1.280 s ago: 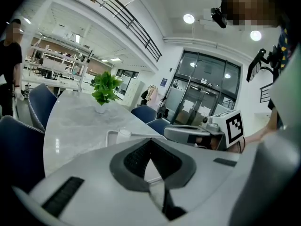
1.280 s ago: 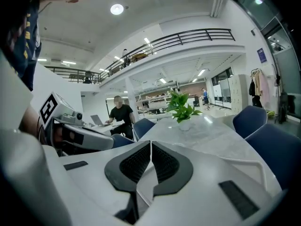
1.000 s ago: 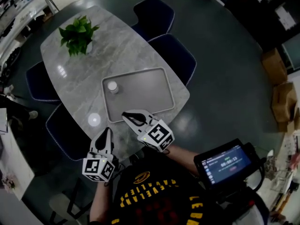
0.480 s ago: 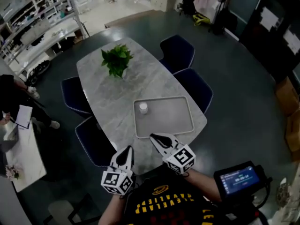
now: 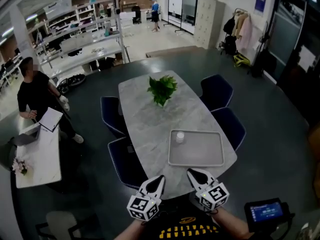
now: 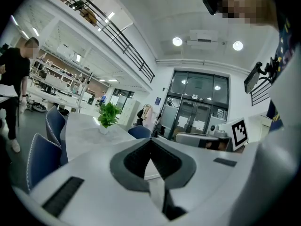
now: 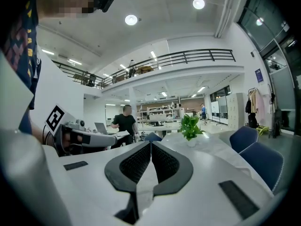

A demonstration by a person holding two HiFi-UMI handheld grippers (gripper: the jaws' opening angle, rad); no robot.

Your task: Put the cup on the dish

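A small white cup (image 5: 180,137) stands upright in the far left corner of a grey rectangular tray (image 5: 200,154) on the marble table (image 5: 150,119). Both grippers hover side by side at the table's near end, short of the tray. My left gripper (image 5: 160,177) is shut with nothing between its fingers, and its jaws meet in the left gripper view (image 6: 150,142). My right gripper (image 5: 192,172) is likewise shut and holds nothing (image 7: 150,145). Neither touches the cup. The cup does not show in either gripper view.
A potted green plant (image 5: 161,89) stands at the table's far half. Dark blue chairs (image 5: 114,115) (image 5: 218,91) line both sides. A person (image 5: 37,91) stands at a white desk (image 5: 35,154) to the left. A small screen (image 5: 269,212) sits at lower right.
The head view has tilted up and pulled back, so more of the room shows and the table looks smaller. Both grippers stay shut near the table's near end; the cup has not moved.
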